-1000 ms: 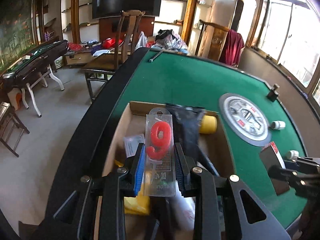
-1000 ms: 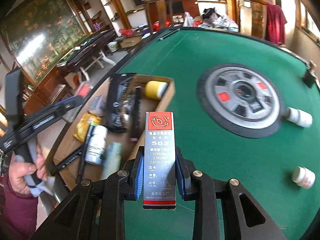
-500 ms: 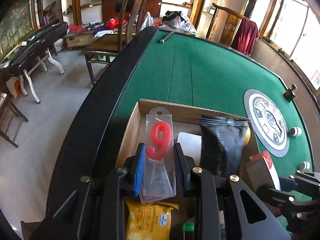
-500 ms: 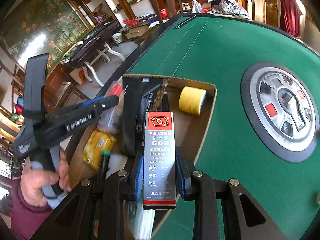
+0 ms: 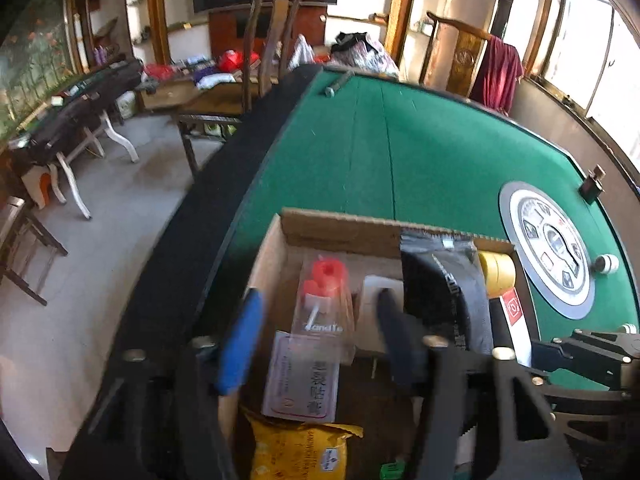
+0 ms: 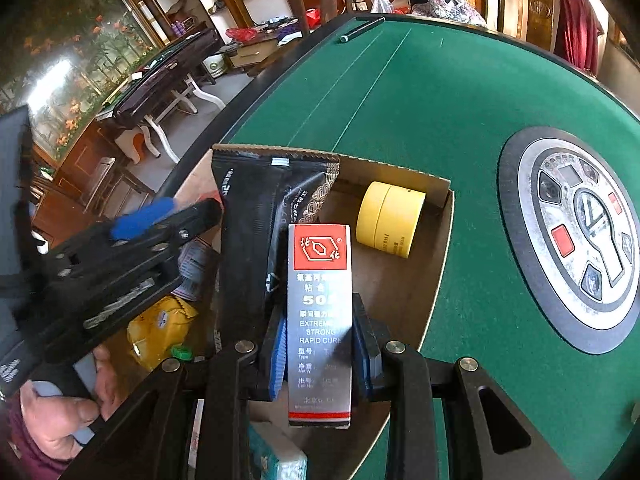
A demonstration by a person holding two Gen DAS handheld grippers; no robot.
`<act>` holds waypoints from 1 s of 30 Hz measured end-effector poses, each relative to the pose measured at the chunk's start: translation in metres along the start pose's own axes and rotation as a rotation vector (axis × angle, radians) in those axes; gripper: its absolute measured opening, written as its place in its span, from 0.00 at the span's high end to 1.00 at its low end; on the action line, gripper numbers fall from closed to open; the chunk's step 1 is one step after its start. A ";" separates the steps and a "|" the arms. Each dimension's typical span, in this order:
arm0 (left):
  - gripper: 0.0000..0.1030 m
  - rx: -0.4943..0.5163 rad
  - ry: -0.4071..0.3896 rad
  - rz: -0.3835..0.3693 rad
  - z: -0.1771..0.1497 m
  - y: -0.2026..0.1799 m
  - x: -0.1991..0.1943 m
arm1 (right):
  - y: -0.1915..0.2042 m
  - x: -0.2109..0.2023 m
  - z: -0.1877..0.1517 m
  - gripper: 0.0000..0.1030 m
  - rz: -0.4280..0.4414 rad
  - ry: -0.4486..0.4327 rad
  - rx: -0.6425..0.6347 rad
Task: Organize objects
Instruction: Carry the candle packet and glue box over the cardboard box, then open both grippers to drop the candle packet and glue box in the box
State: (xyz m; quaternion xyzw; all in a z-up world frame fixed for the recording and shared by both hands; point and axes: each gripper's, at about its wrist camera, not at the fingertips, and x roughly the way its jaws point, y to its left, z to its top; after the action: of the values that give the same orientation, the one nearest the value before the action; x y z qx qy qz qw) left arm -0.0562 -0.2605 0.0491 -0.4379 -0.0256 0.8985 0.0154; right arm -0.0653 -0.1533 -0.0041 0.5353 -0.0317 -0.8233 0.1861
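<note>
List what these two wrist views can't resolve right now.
- Left wrist view: left gripper fingers are motion-blurred; whether the candle pack rests fully in the cardboard box is unclear.
- Right wrist view: lower print on the glue box is too small and blurred to read.
- Both views: items beneath the black pouch are hidden by it.
- Left wrist view: the yellow packet is cut off by the bottom edge.

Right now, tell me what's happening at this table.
A person is sorting small items into a cardboard box. The left gripper is open, with the number 9 candle pack lying in the box between its fingers. The right gripper holds a 502 glue box upright above the box.
</note>
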 end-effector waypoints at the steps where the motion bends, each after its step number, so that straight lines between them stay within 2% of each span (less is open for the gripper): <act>1: 0.33 0.001 -0.010 0.003 0.001 0.000 -0.003 | 0.000 0.001 0.000 0.71 -0.002 0.000 -0.002; 5: 0.24 -0.003 -0.065 0.023 0.001 0.001 -0.024 | 0.001 0.004 0.000 0.71 0.003 0.001 0.000; 14: 0.14 0.004 -0.242 0.123 -0.005 0.000 -0.087 | 0.008 0.005 -0.003 0.71 -0.013 -0.015 -0.030; 18: 0.11 0.025 -0.266 0.141 -0.005 -0.005 -0.101 | 0.012 0.001 -0.007 0.69 -0.008 -0.019 -0.037; 30: 0.09 0.051 -0.316 0.147 -0.016 -0.026 -0.140 | 0.016 -0.039 -0.024 0.47 0.031 -0.101 -0.034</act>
State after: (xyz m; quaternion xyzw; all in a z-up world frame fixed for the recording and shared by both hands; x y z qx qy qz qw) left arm 0.0429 -0.2414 0.1506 -0.2915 0.0270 0.9552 -0.0434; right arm -0.0255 -0.1510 0.0231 0.4893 -0.0352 -0.8467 0.2059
